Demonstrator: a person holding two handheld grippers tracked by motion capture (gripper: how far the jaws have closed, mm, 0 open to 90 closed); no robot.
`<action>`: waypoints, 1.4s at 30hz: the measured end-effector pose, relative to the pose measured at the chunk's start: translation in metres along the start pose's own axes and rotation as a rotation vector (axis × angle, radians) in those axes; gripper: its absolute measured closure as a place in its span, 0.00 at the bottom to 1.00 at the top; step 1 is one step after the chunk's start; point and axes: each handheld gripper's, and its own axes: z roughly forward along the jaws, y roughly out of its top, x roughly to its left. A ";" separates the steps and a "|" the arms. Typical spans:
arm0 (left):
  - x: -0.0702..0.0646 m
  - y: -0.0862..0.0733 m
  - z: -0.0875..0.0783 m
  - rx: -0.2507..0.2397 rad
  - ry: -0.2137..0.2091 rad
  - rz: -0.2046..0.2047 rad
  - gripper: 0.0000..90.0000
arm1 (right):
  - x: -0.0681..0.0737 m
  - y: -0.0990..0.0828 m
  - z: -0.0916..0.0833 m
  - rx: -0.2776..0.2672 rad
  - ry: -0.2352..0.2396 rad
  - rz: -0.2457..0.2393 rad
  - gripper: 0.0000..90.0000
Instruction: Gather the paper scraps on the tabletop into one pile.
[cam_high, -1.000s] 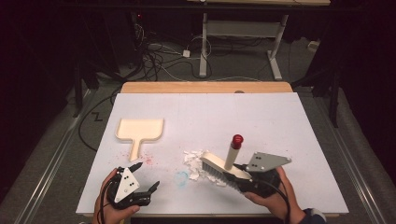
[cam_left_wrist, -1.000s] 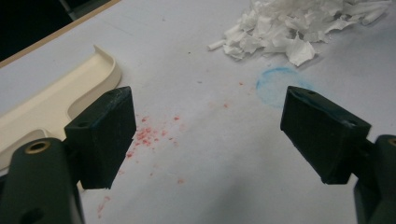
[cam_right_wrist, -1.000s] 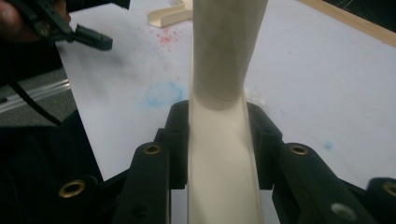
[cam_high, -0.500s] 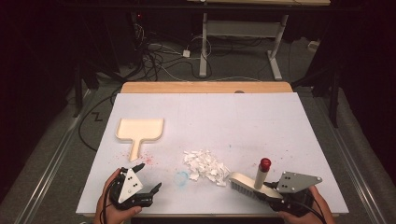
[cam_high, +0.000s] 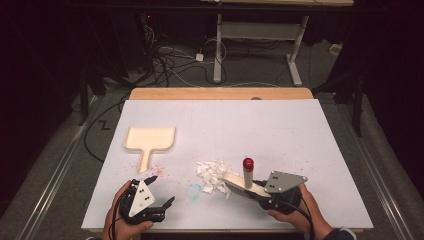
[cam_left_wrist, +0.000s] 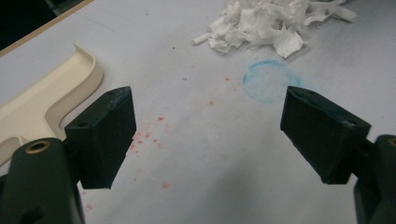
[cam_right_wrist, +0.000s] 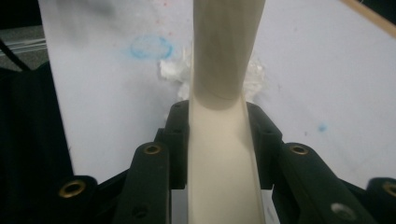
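Observation:
A cream brush (cam_high: 235, 183) with a red-tipped handle (cam_high: 248, 171) rests its head against the right edge of a pile of white paper scraps (cam_high: 211, 172). My right gripper (cam_high: 260, 192) is shut on the brush near the table's front edge; in the right gripper view both jaws clamp the cream handle (cam_right_wrist: 224, 70), with scraps (cam_right_wrist: 173, 70) beyond it. A cream dustpan (cam_high: 150, 140) lies flat at the left. My left gripper (cam_high: 162, 189) stands open and empty at the front left, below the dustpan (cam_left_wrist: 51, 93), its jaws (cam_left_wrist: 205, 135) wide apart over bare table.
A blue chalk ring (cam_high: 195, 190) lies just left of the scraps, and red specks (cam_left_wrist: 149, 135) dot the white table cover (cam_high: 260, 125) by the dustpan handle. A wooden edge (cam_high: 220, 93) runs along the far side. Cables and desk legs lie on the floor beyond.
My right gripper drew the brush away to the right and front, then brought it back left against the scrap pile. The left gripper stayed put.

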 end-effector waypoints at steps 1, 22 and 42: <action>0.000 0.000 0.000 0.001 0.000 0.001 0.19 | 0.000 0.003 0.003 -0.001 0.005 -0.004 0.76; -0.002 0.001 0.001 0.009 -0.005 0.014 0.19 | -0.016 0.003 -0.035 -0.086 -0.319 0.171 0.76; 0.000 -0.001 0.002 0.007 -0.014 -0.007 0.20 | -0.006 0.029 0.072 0.027 -0.419 0.231 0.75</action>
